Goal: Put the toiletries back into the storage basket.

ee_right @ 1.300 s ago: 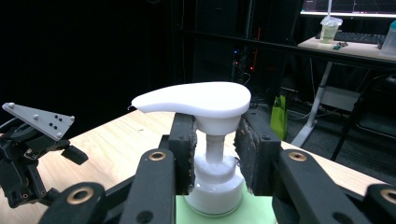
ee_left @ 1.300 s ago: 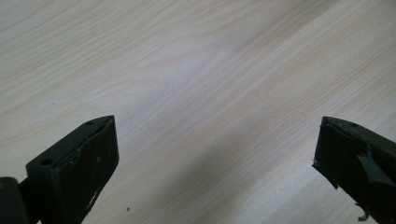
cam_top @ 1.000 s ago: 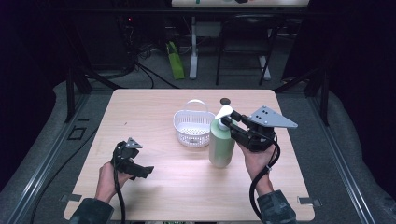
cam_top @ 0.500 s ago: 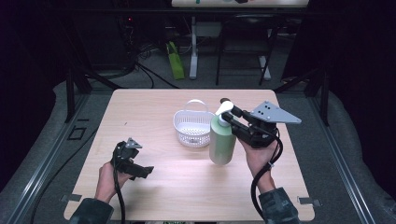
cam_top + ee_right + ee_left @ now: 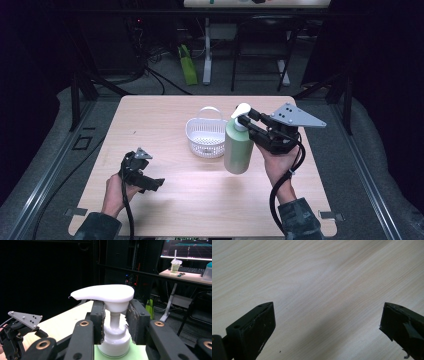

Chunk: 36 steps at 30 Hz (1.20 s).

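The room behind my table (image 5: 165,200) is dark, with stand legs, cables and a green thing on the grey floor, and in the right gripper view a lit screen over a far desk. The table top is pale wood with a fine grain, matte and smooth.

Against the picture from a second ago, little has changed. My right gripper (image 5: 246,123) held the bottle (image 5: 238,147) then as it does now; the bottle seems tipped a touch more, its base swung slightly toward me, and it stands just beside the basket (image 5: 206,137) as before. My left gripper (image 5: 150,184) has kept its place near the front left of the table.

My right tongs pinch the bottle's white neck: in the right gripper view the two black jaws press on the collar (image 5: 114,336) from either side, under the broad, flat pump head (image 5: 105,293). The bottle is a soft green, smooth plastic cylinder with rounded shoulders. From above I cannot tell whether its base touches the wood.

My left tongs are spread wide, with bare wood between the scuffed black jaws in the left gripper view.

The basket is white plastic, round, with slotted walls and a thin arched handle.
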### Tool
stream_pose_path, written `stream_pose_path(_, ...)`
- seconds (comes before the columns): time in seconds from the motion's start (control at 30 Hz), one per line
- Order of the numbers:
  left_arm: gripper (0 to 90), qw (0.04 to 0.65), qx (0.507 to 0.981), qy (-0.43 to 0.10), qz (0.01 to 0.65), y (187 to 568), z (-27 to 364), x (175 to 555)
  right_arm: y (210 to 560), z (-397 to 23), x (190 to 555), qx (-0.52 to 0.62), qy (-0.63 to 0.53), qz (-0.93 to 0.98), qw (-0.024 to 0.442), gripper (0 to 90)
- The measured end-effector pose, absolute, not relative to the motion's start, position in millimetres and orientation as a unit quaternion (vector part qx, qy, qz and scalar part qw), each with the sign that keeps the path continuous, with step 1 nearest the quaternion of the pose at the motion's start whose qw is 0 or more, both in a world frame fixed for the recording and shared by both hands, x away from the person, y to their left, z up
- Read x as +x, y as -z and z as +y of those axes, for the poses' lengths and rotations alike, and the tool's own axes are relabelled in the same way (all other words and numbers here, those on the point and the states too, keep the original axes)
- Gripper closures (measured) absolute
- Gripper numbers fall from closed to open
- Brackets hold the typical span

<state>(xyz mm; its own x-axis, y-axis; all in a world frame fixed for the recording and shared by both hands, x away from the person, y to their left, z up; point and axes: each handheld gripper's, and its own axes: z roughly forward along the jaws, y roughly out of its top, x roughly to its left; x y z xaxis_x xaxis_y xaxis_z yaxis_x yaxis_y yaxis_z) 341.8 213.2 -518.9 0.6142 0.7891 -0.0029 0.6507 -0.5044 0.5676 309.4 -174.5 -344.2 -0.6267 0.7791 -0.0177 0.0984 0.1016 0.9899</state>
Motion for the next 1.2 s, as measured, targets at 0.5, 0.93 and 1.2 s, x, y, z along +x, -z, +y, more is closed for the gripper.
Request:
stream_pose_path(0.5, 0.0, 0.267, 0.858, -0.128, 0.419, 519.0, 213.0, 341.8, 333.8, -176.8, 311.4, 0.318, -0.589, 0.682, 0.295, 68.3)
stream_pose_path(0.93, 0.0, 0.268, 0.857, -0.126, 0.421, 519.5, 211.6, 343.2, 321.8, -178.1, 315.2, 0.315, -0.591, 0.681, 0.297, 68.3)
stream_pose_path(1.2, 0.0, 0.268, 0.858, -0.128, 0.42, 519.6, 210.8, 343.1, 317.3, -178.8, 318.0, 0.314, -0.589, 0.681, 0.3, 68.3)
